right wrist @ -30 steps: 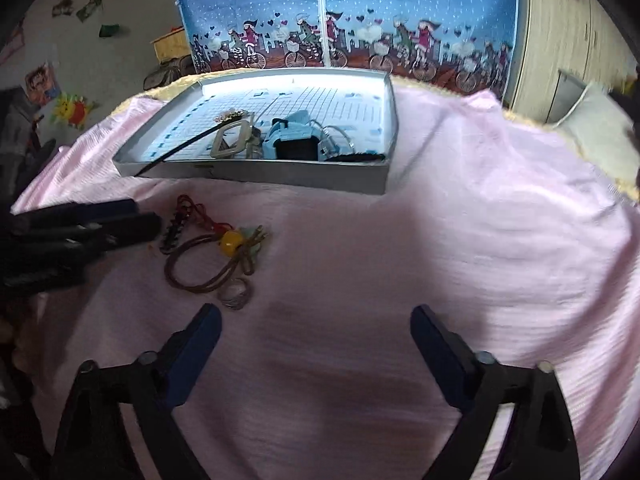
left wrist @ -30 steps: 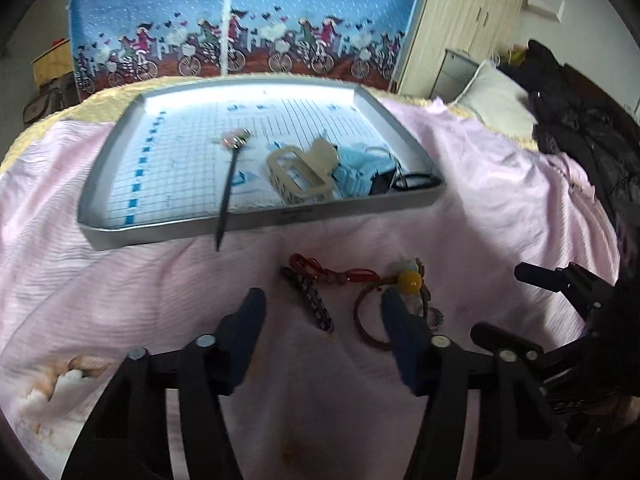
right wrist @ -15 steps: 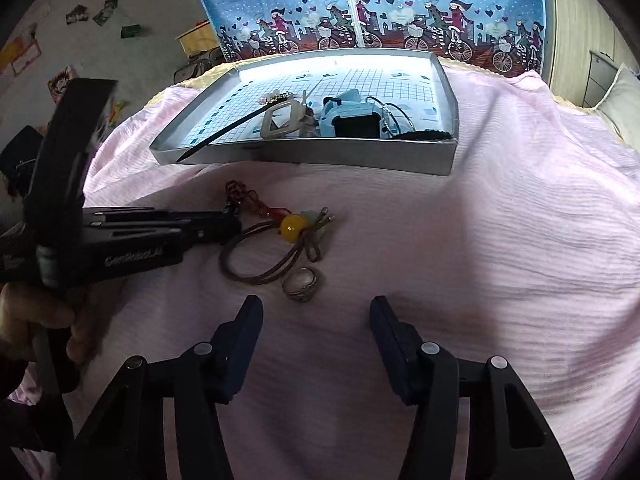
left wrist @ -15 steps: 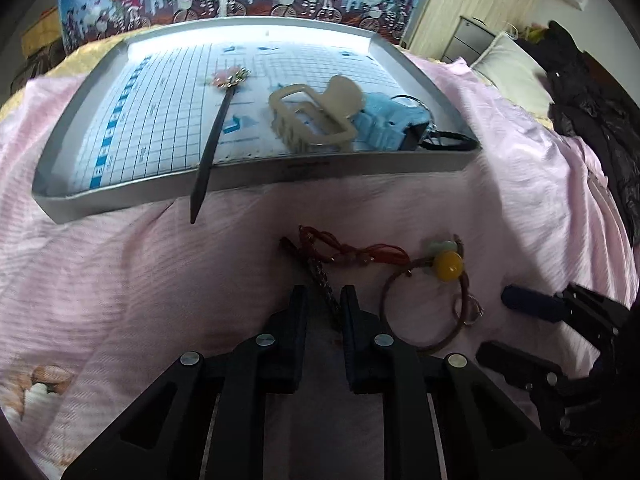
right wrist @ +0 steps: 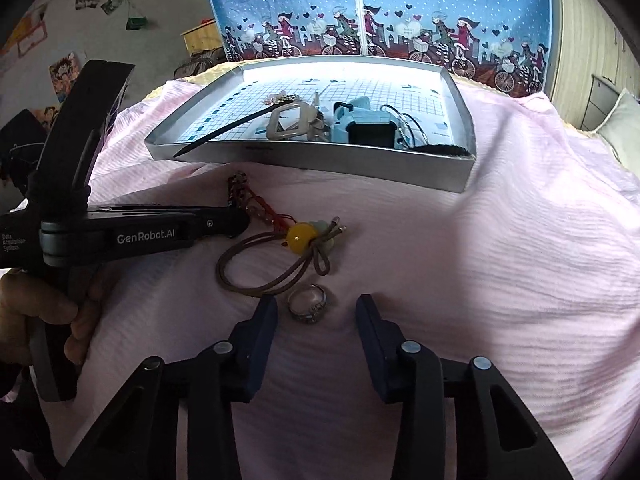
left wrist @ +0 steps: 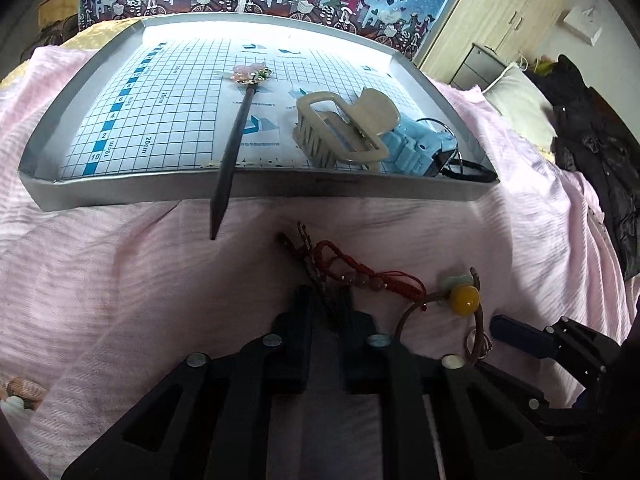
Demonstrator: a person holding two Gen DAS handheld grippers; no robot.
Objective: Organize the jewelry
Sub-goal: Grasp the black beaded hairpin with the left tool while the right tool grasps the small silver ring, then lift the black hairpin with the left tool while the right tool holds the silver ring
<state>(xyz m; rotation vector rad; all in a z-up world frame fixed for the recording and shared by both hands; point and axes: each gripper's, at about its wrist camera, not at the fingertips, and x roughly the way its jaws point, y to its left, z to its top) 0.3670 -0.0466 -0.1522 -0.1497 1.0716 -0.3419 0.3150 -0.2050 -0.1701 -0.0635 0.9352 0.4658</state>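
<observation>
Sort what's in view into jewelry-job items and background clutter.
Job: tray, hair stick, beige claw clip, dark beaded strand, red cord bracelet, brown cord with yellow bead, ring.
Clutter: pillow, black jacket, wall pictures.

Pink bedspread (right wrist: 500, 240): tray (right wrist: 320, 162), bracelets (right wrist: 256, 208), ring (right wrist: 308, 303).

My left black two-finger gripper (left wrist: 326, 304) lies low and level, its dark blue-padded fingers (left wrist: 301, 312) drawn nearly together around a thin dark beaded strand. My bare hand (right wrist: 38, 312) wraps its grip from below at the left edge of the right view. My right black two-finger gripper (right wrist: 316, 320) points forward and down, its jaws spread wide and holding nothing.
</observation>
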